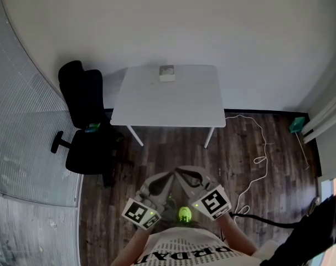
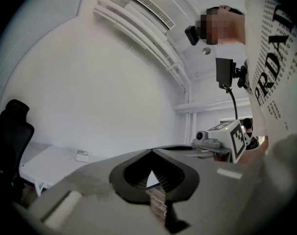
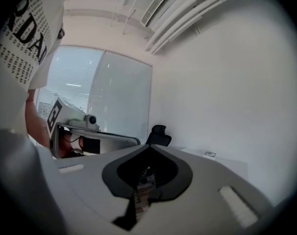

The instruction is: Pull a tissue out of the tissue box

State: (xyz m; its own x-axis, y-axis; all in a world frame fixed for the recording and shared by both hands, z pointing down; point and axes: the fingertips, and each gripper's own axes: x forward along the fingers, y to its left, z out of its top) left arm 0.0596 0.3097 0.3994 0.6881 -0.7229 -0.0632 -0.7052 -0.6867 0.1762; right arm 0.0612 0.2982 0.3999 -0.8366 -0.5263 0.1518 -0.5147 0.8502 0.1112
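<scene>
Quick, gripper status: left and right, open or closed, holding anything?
Left gripper: closed, holding nothing.
Right gripper: closed, holding nothing.

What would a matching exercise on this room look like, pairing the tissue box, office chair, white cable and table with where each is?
1 tissue box
2 office chair
3 white cable
4 table

A on the floor, right of the table
B at the tabletop's far edge
C left of the table
D between chair and cable

Pairs: 1-B, 2-C, 3-A, 4-D
</scene>
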